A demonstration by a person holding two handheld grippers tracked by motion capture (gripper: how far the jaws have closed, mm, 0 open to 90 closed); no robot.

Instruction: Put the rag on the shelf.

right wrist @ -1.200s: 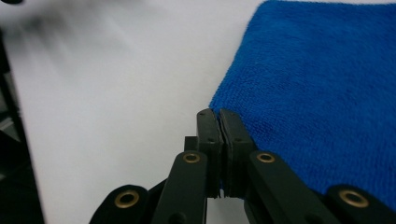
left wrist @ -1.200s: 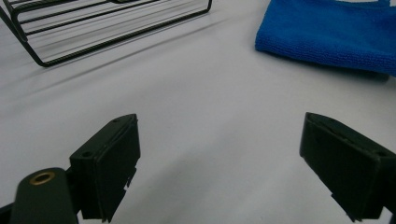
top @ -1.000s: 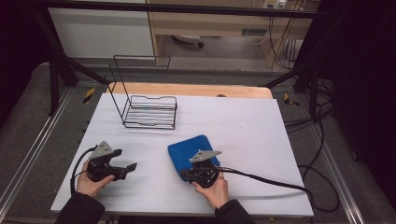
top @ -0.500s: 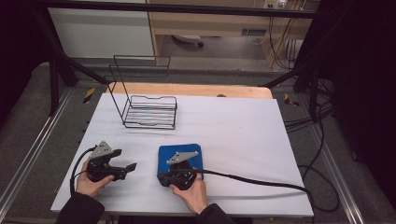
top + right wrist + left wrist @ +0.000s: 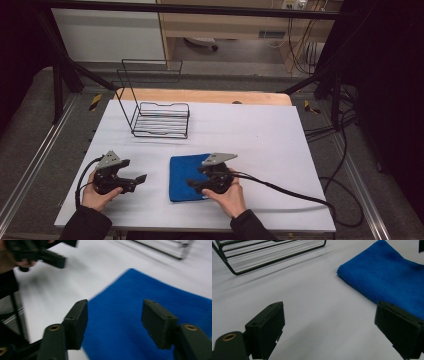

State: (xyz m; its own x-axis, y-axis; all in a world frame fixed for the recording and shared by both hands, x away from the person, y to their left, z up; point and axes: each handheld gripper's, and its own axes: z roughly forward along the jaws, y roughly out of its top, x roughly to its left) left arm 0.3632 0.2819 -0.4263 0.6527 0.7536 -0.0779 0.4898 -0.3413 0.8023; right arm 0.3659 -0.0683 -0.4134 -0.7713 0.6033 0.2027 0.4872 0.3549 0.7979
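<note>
High view showed a plain blue cloth (image 5: 184,176), folded flat with no readable label, near the front edge of the white bench (image 5: 260,135). Right claw (image 5: 192,184) hovered over it, its jaws just opened and gripping nothing. Left claw (image 5: 141,178) stood wide beside it.

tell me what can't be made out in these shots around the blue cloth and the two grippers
- Blue cloth: in the high view its right part is hidden under the right gripper and hand.
- Cloth's weave: smeared by motion blur in the right gripper view.
- Wire rack: cut off by the top edge in the left gripper view.
- Left gripper: blurred in the right gripper view.
</note>
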